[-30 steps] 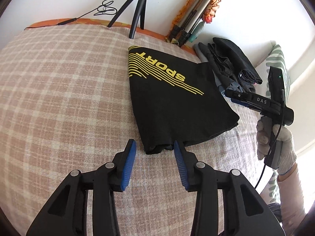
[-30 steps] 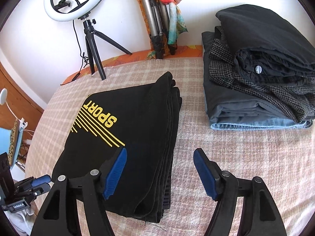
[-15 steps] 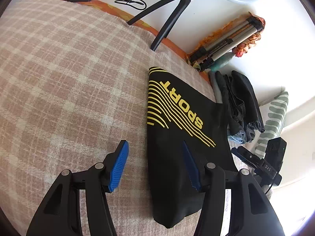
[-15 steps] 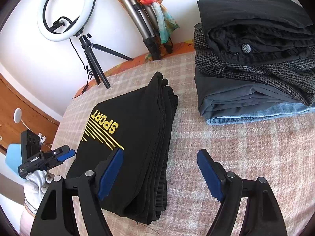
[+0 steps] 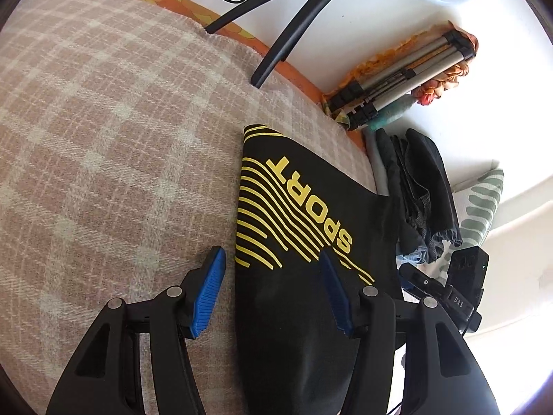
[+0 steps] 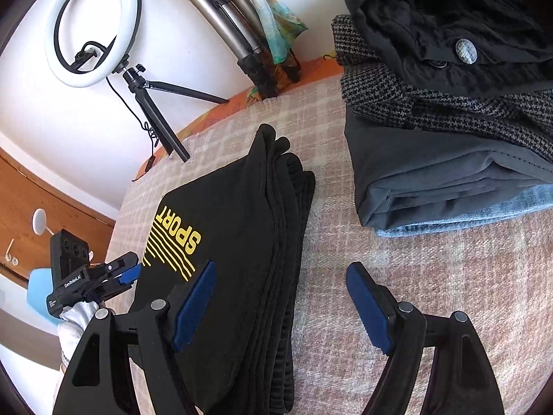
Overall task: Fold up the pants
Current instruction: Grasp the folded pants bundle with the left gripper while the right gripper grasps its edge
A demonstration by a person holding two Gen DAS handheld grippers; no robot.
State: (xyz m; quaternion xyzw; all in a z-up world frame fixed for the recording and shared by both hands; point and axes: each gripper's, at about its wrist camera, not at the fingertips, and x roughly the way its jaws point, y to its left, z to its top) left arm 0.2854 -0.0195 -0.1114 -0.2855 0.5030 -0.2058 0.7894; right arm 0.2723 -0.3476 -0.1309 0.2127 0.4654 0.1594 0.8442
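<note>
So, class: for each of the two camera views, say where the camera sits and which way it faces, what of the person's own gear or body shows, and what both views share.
Left wrist: sits on the left gripper, open, straddling the left edge of the folded black pants, facing the ring light tripod; the right gripper's body shows at right.
Right wrist: sits on the right gripper, open over the pants' stacked right edge, facing the clothes pile; a gloved hand shows at left.
Shared: pants, plaid blanket, tripod, pile.

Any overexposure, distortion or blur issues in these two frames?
Left wrist view: wall blown out at right, plaid blanket bowed by fisheye, SPORT pants sharp. Right wrist view: ring light stretched oval, clothes stack dark on top but weave legible.
</note>
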